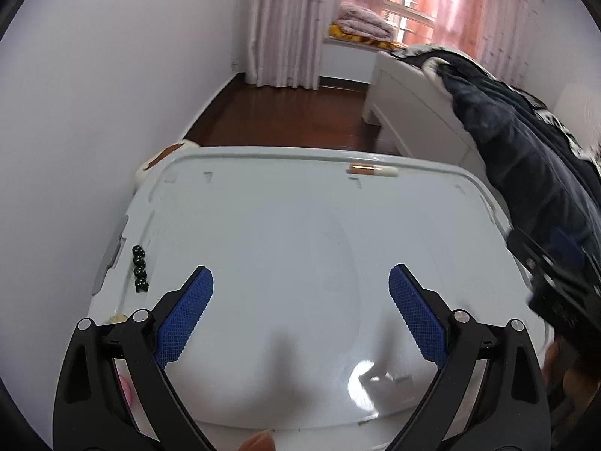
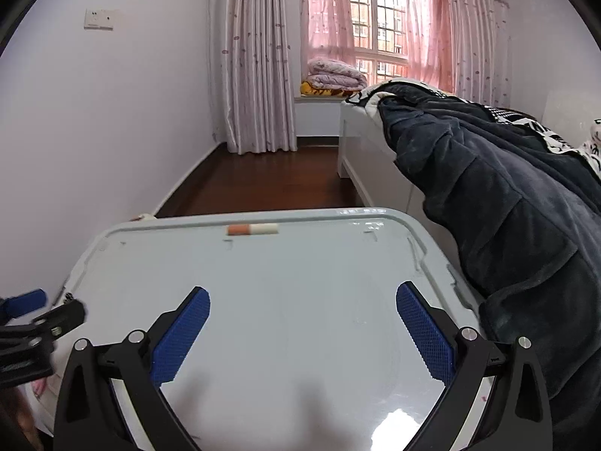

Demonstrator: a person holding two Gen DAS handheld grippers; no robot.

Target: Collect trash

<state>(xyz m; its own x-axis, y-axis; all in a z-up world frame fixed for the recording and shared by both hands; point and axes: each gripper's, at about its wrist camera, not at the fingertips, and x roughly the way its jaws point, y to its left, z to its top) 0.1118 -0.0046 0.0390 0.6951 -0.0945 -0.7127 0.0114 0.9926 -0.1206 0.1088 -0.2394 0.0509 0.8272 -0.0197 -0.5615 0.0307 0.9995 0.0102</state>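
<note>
both tongs hover spread wide and empty over the pale grey desk [image 1: 300,225]: the left tongs [image 1: 301,282] and the right tongs [image 2: 302,302]. a cigarette [image 1: 372,170] lies flat along the far rim of the desk, well apart from both. small dark beads [image 1: 139,268] sit near the desk's left edge. a dark robe [image 2: 507,225] drapes off the bed [image 2: 375,158] on the right.

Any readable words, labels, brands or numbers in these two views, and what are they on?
None can be read.
Orange-and-white stick at the far rim of the grey lid: no print visible.
Black-and-white pattern on the bedding: may include characters, too distorted to read.
Small dark dotted beads on the lid: dots only, no text.
Wall socket plate: unmarked as far as visible.
</note>
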